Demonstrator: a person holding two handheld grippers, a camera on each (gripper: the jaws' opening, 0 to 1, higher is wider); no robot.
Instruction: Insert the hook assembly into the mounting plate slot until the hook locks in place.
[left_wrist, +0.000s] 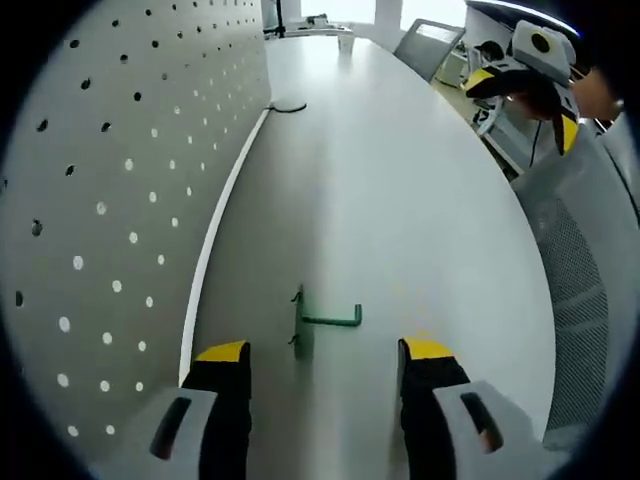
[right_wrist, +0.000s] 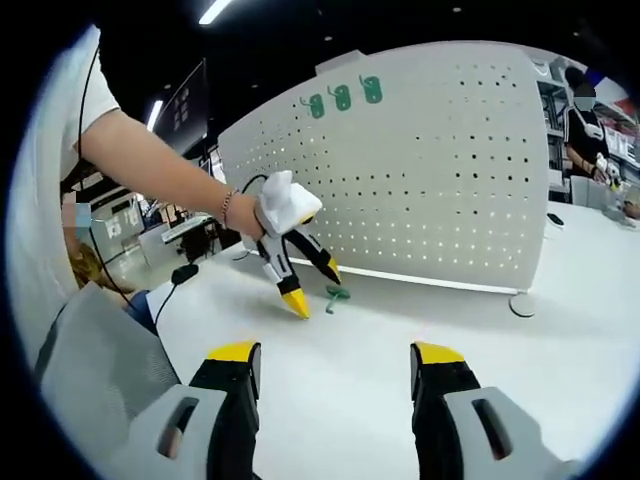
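White table (left_wrist: 400, 200), long and smooth. Green hook (left_wrist: 322, 320) lying flat on it, just beside the upright pegboard (left_wrist: 110, 200); black cable (left_wrist: 288, 106) farther along the pegboard's foot.

Left gripper view: low, near table (left_wrist: 400, 180), along pegboard (left_wrist: 110, 200). Right gripper view: farther, facing pegboard front; shared.

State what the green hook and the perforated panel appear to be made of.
Green hook: probably bent metal wire with a green coating; thin, uniform rod with sharp bends. Perforated panel: likely sheet metal painted matte white, though plastic is possible; thin, flat, with regular punched round holes.
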